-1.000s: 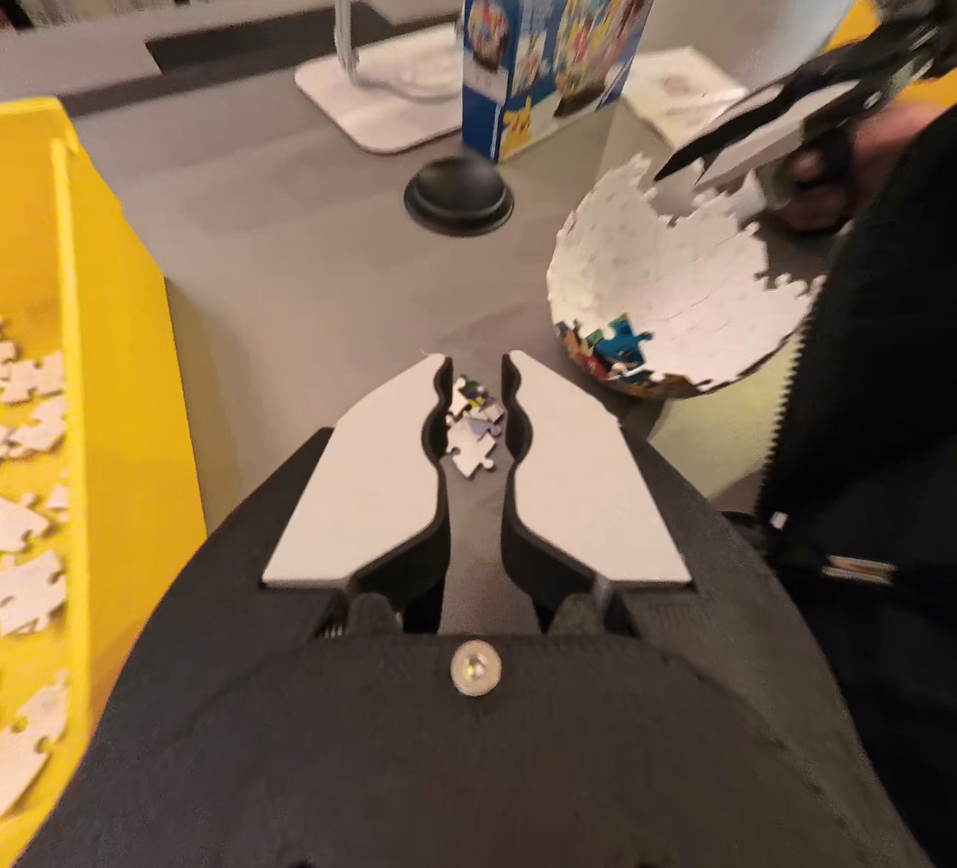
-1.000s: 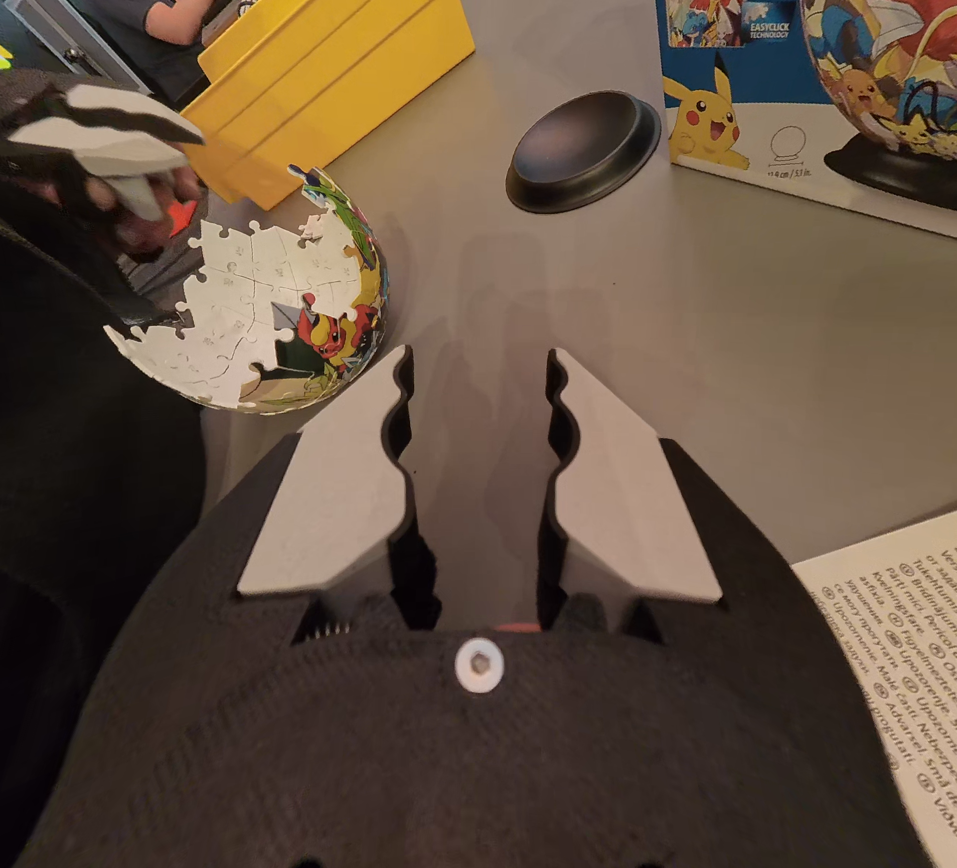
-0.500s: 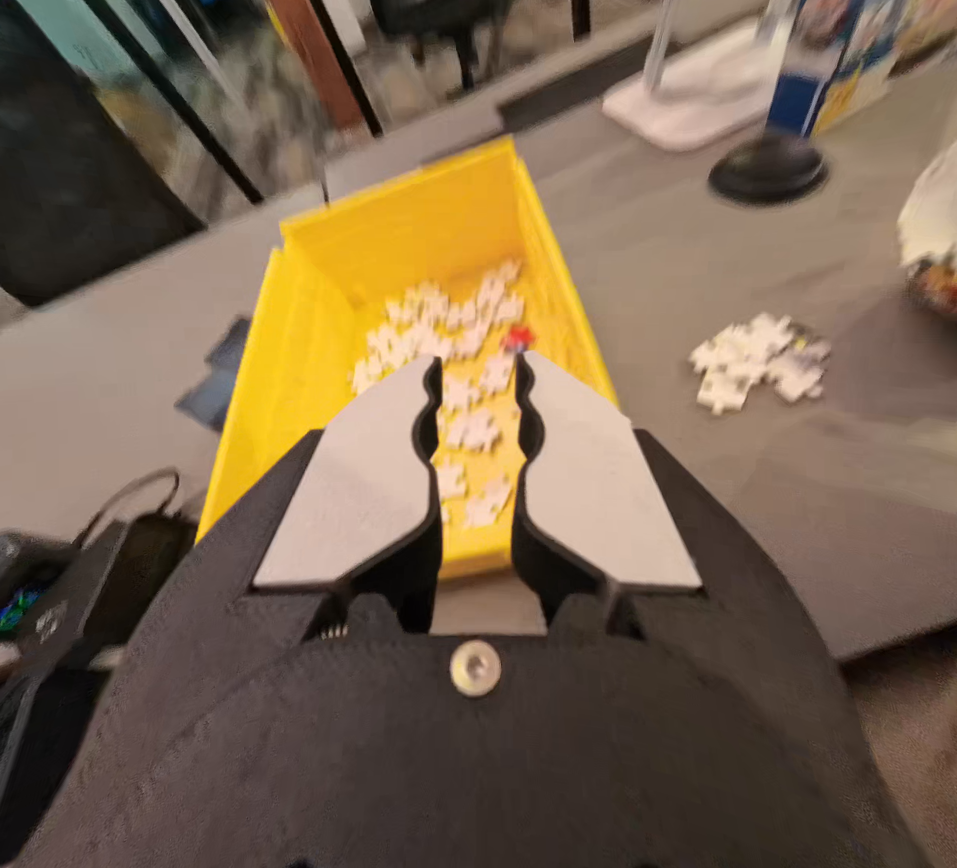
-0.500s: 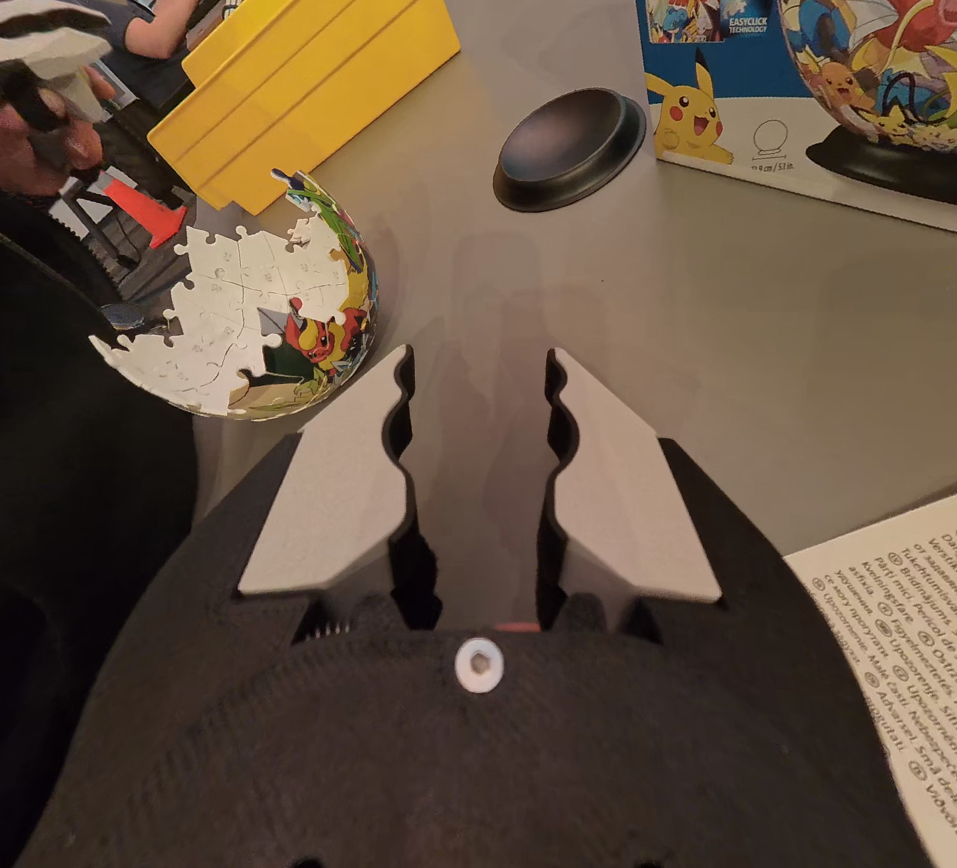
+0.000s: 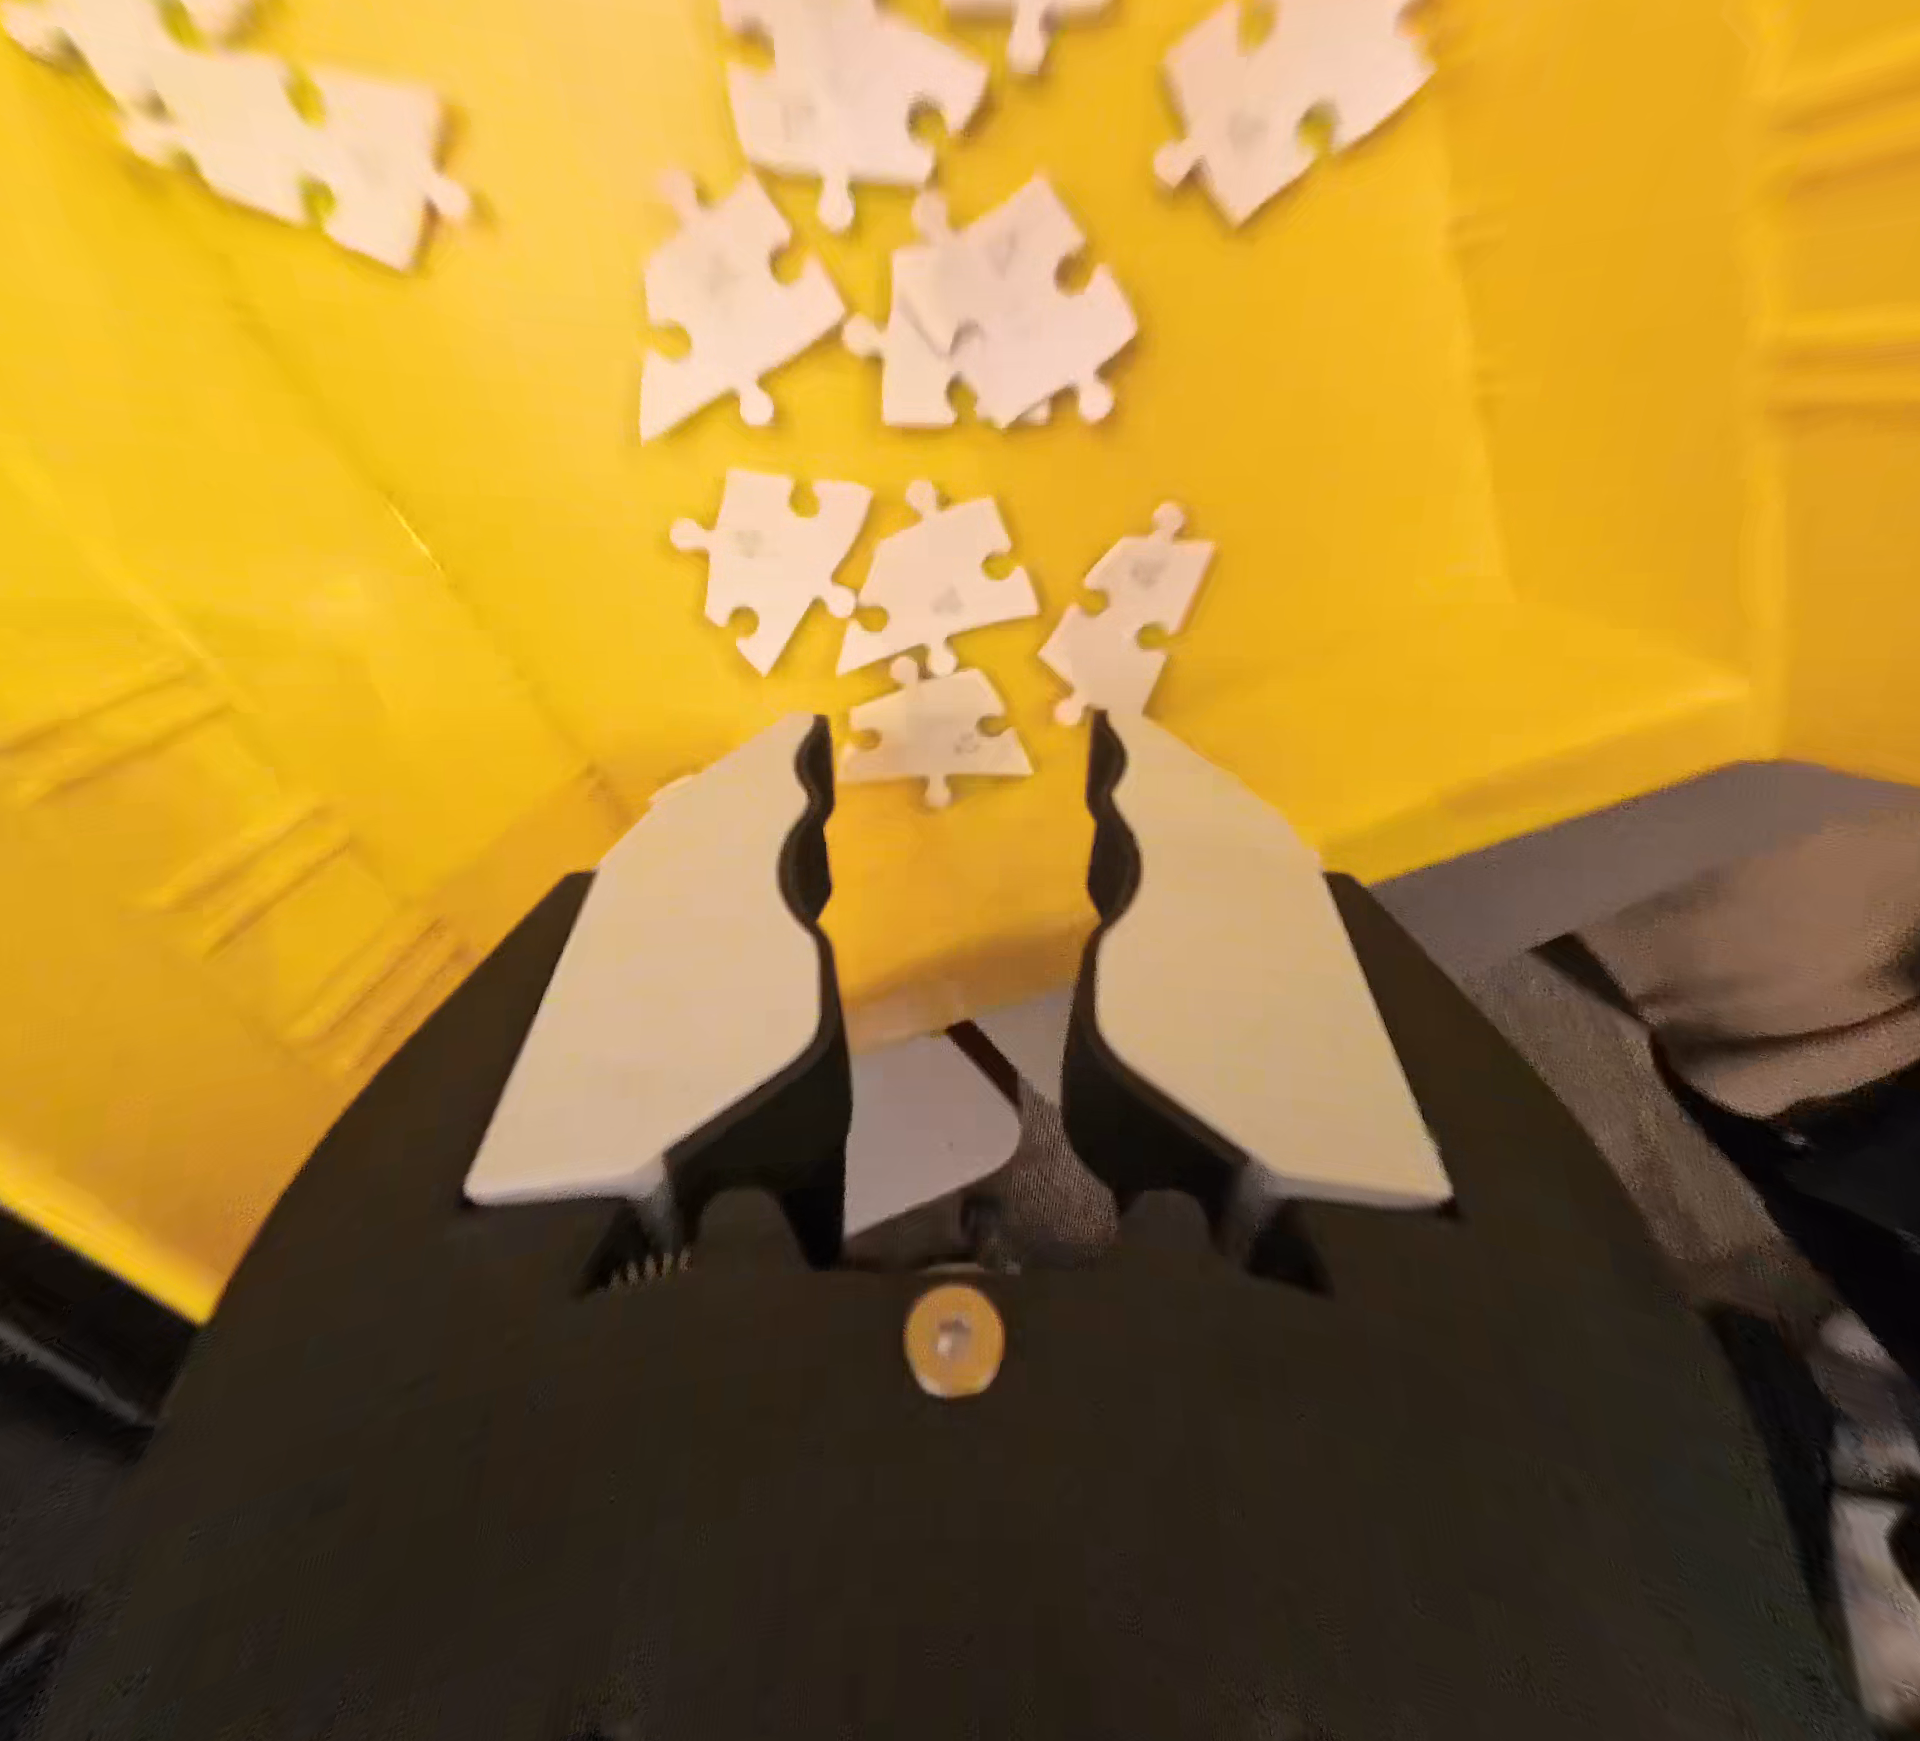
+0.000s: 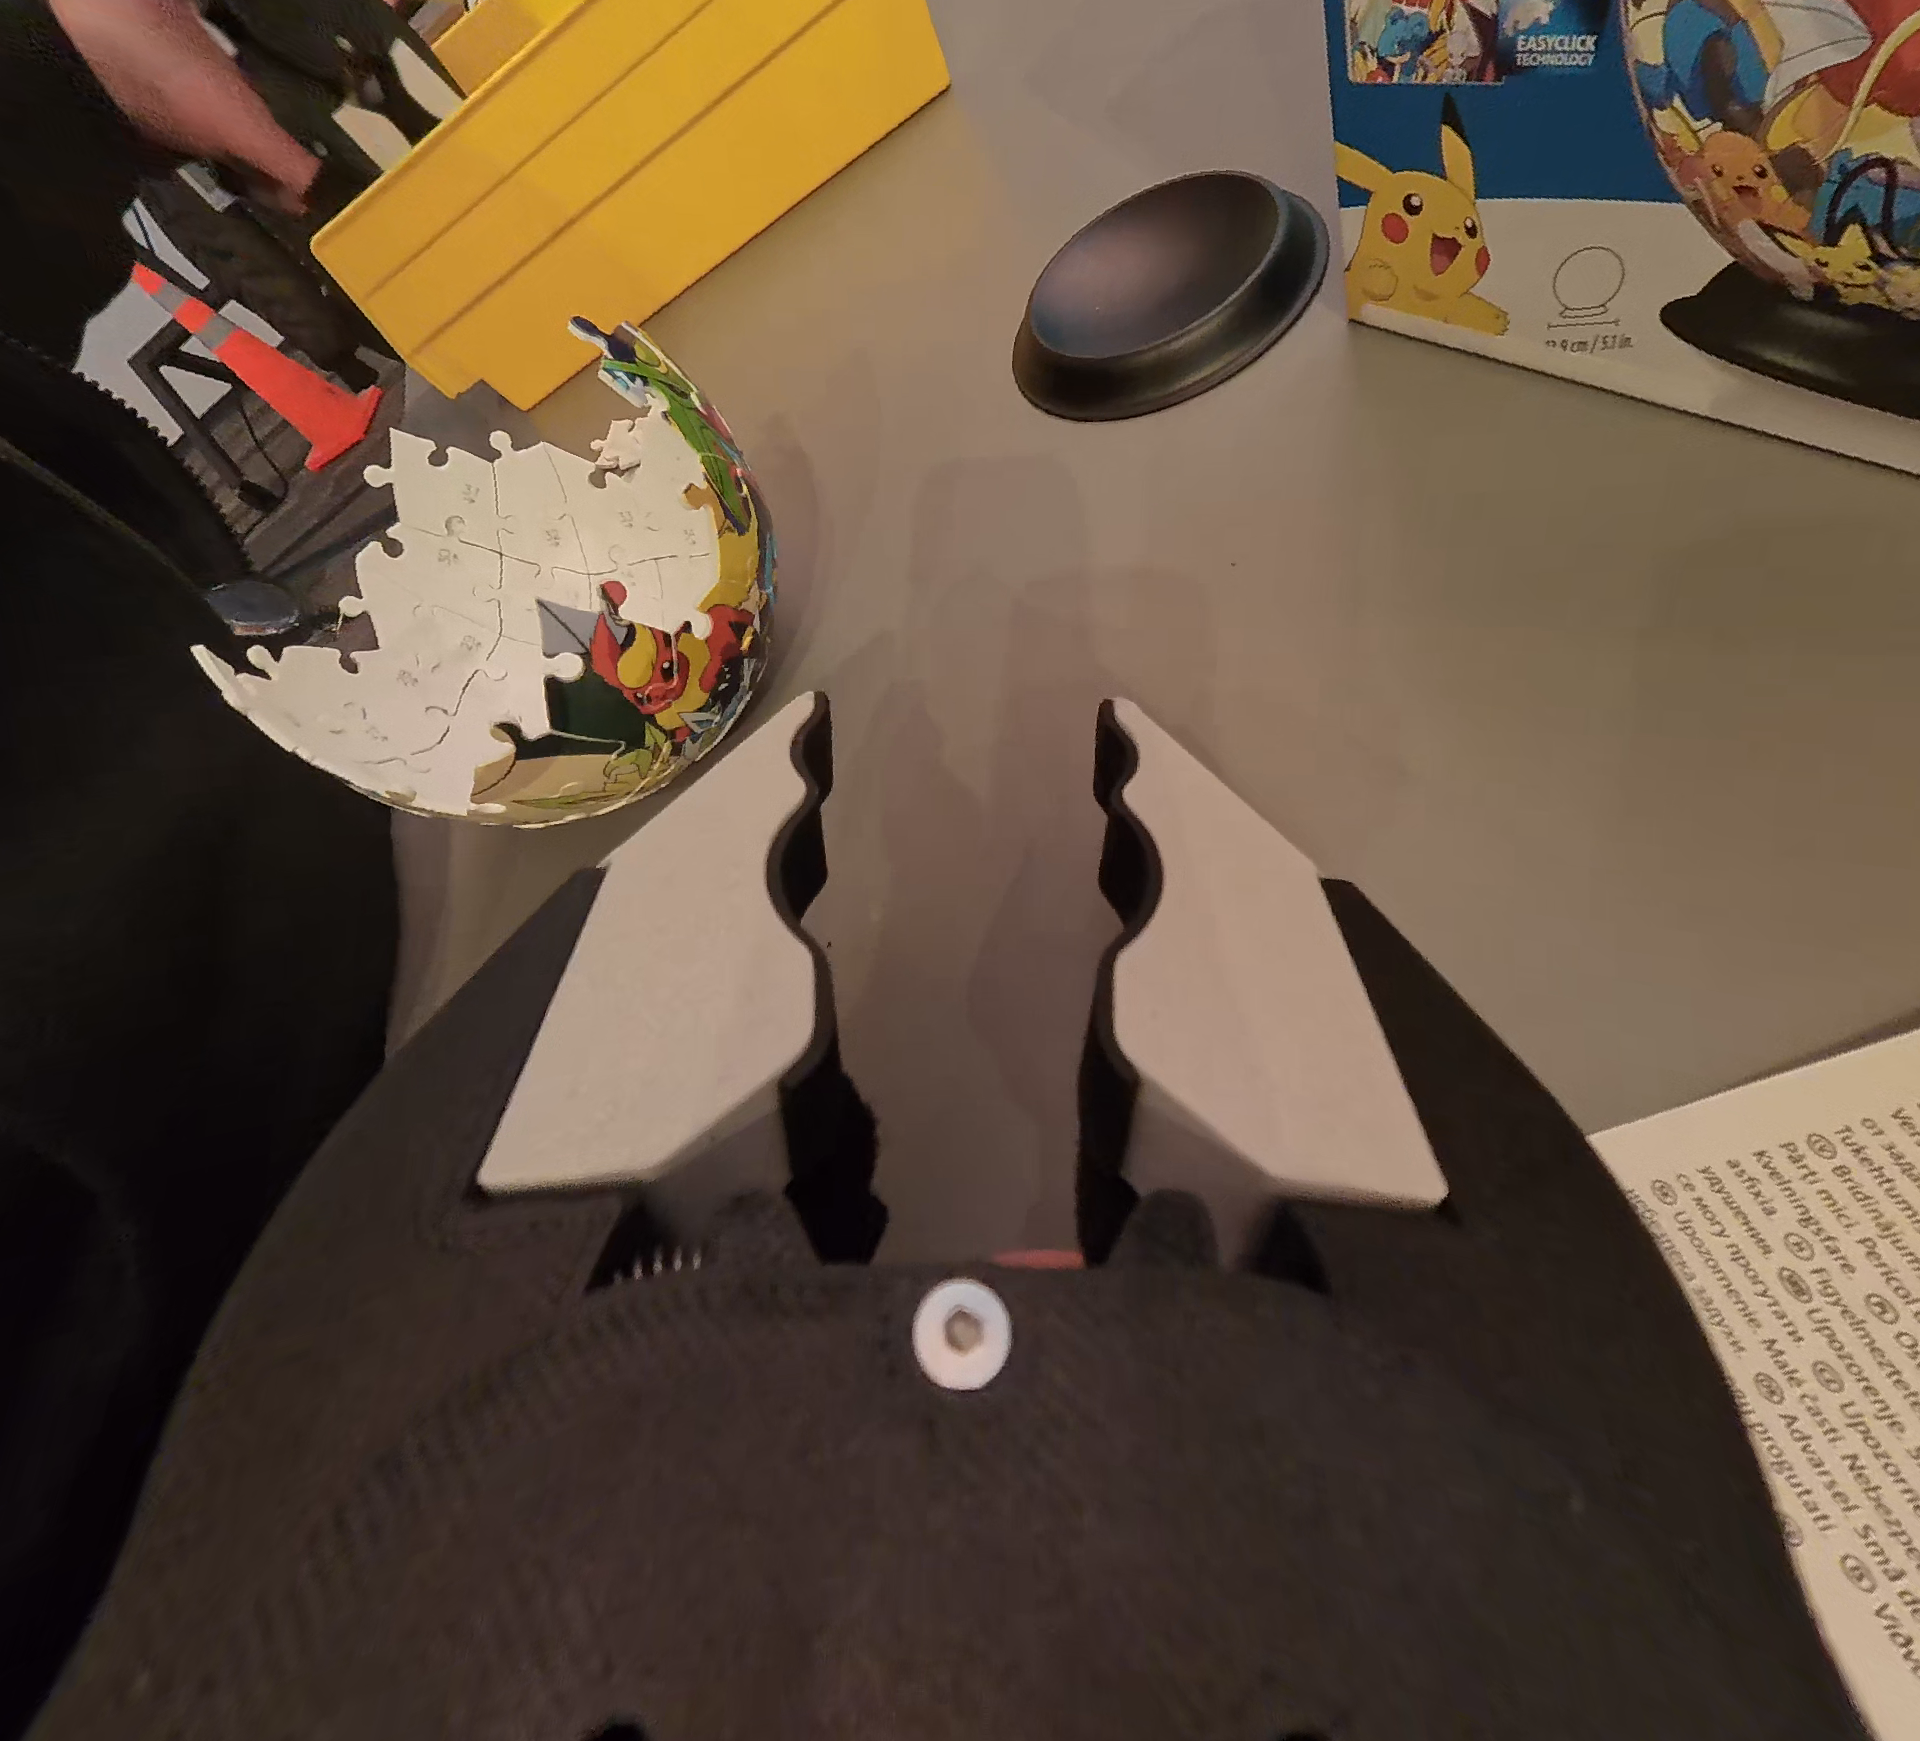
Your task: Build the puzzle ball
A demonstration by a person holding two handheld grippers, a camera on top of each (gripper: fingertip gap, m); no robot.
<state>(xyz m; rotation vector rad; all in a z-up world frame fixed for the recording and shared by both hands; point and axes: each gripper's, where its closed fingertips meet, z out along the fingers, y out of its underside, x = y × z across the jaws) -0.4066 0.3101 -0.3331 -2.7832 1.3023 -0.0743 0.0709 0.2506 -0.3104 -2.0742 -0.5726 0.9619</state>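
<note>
Reaching down into the yellow bin (image 5: pixel 312 652), my left claw (image 5: pixel 956 735) stands wide apart with nothing between its fingers. Just past the fingertips lies one white puzzle piece (image 5: pixel 935 730), blank side up, partly framed by the gap. Beyond it a loose scatter of more white pieces (image 5: pixel 935 320) spreads over the bin floor, some overlapping, the farthest ones blurred. At the lower right of this view the bin's edge gives way to the grey table (image 5: pixel 1558 881).

My right claw (image 6: pixel 961 725) hangs over bare grey table (image 6: pixel 1455 704), fingers also spread wide and empty. Near my right side, a printed paper sheet (image 6: pixel 1787 1276) lies flat at the table's edge of view. Just left of the left fingertip sits the half-built puzzle ball (image 6: pixel 540 611), an open shell resting on the table, its white inner face turned toward me and coloured cartoon print showing on its outer curve. I cannot tell whether it touches my finger. Farther on, a black round stand (image 6: pixel 1174 299) rests on the table, well apart from the ball. Behind the ball is the yellow bin (image 6: pixel 665 102), and at the far right the puzzle box (image 6: pixel 1621 81) stands upright. At far left a hand (image 6: pixel 177 81) shows beside the bin, and an orange cone (image 6: pixel 281 382) stands on the floor below.
</note>
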